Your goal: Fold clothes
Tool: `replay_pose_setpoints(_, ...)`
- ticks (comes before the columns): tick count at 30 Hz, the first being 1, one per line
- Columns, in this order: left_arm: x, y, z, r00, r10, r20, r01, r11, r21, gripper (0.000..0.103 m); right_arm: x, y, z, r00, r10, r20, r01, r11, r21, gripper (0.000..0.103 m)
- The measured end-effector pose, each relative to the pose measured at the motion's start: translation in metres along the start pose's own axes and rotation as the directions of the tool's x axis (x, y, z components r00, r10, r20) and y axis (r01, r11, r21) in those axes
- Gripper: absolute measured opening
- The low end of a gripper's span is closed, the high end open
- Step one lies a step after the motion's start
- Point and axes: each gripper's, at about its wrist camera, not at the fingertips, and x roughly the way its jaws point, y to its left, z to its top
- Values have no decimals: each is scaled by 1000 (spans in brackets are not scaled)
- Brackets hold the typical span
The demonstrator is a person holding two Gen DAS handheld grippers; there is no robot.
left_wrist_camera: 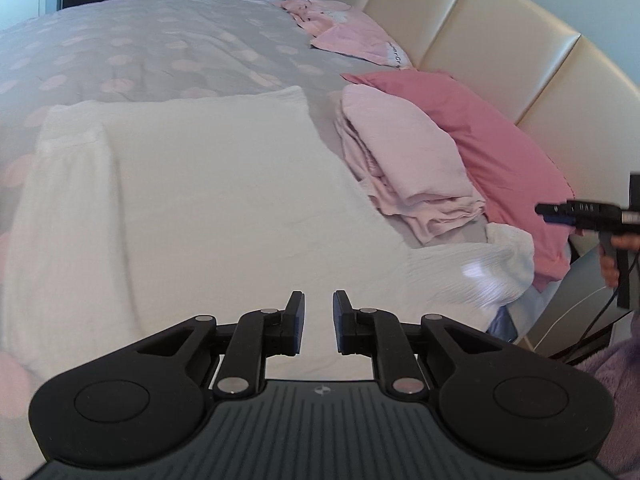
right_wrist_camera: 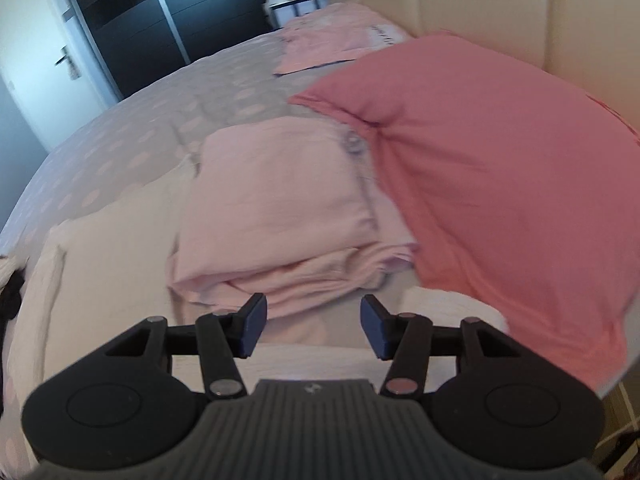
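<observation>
White garment [left_wrist_camera: 208, 200] spread flat beneath left claw [left_wrist_camera: 319, 322], narrowly parted, right claw [right_wrist_camera: 313, 327] wide, both empty

Little can be read. In the left wrist view the right gripper [left_wrist_camera: 560, 211] carries pale lettering on its black body that looks like "DAB", though blur leaves it uncertain. The light pink pillow [left_wrist_camera: 362, 40] by the headboard has a dark printed line along its edge, too small and distorted to make out.
</observation>
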Motion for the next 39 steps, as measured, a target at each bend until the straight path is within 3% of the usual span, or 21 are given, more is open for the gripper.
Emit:
replay_pose_setpoints(4,24,-14,7,1000,-6,-21,6,1000,-5,14,-1,-60,-18,997,-81,13,78,987,143,55)
replay_pose_setpoints(8,42,-21,11,999,-13,-41,12,1000,-9,14,21,-83,-17,988,-155,4,152,975,162,55)
replay_pose_setpoints(15,67,-15,9,997,17,-78,-19,999,-29,14,71,-118,-20,981,-173,-91,191,946,262,53)
replay_pose_setpoints(17,72,-11,9,996,26,-87,-29,999,-33,14,80,-124,-25,980,-165,-113,191,941,278,46)
replay_pose_setpoints(19,76,-8,9,995,32,-94,-36,998,-41,14,80,-127,-27,982,-152,-108,178,939,294,20)
replay_pose_setpoints(21,79,-6,10,995,29,-99,-34,998,-47,14,73,-123,-27,990,-108,-94,132,942,308,16)
replay_pose_setpoints(27,80,-19,16,996,2,-85,-3,1000,-19,14,32,-70,-21,994,105,-23,-93,949,301,15)
replay_pose_setpoints(32,71,-33,18,998,-22,-53,22,1000,7,14,9,3,-18,963,271,-14,-261,938,230,15)
replay_pose_setpoints(39,50,-29,12,1000,-25,-11,25,1000,0,14,-7,106,-25,914,406,-20,-401,909,115,15)
